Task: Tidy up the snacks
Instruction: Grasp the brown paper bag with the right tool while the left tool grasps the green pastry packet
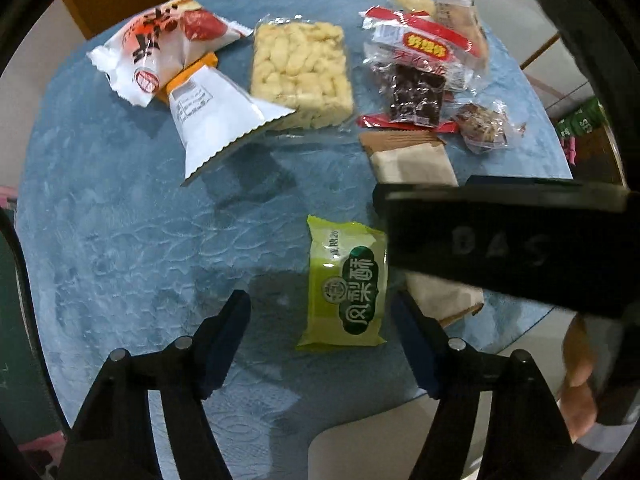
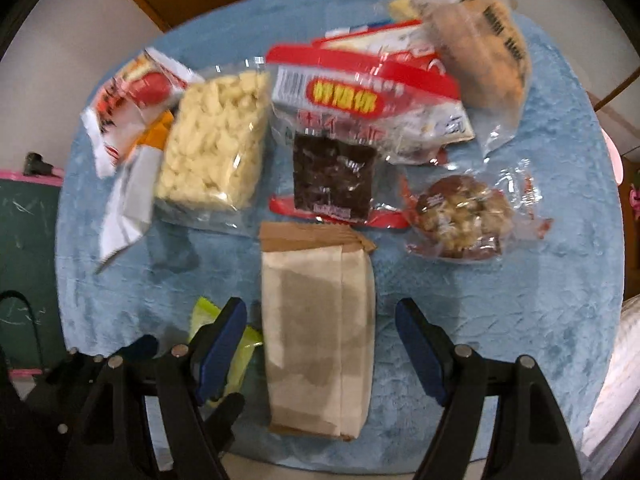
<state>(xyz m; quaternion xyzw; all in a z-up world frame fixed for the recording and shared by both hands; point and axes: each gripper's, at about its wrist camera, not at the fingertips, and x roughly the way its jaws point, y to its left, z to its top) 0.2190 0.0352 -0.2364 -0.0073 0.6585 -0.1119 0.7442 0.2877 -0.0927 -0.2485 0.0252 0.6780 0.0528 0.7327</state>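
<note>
Between my right gripper's spread, empty jaws lies the tan paper-wrapped bar, flat on the blue tablecloth, lengthwise ahead of me. I judge it light, fairly stiff, with a matte wrap that should grip well; taking it across the narrow middle looks safest, since the crimped brown end would crumple. My left gripper is likewise released, the green pastry packet just ahead, nearer its right finger: glossy film, likely slippery, contents crumbly.

Dim indoor light, soft shadows, wrapper glare, fisheye edges, right view blurred
</note>
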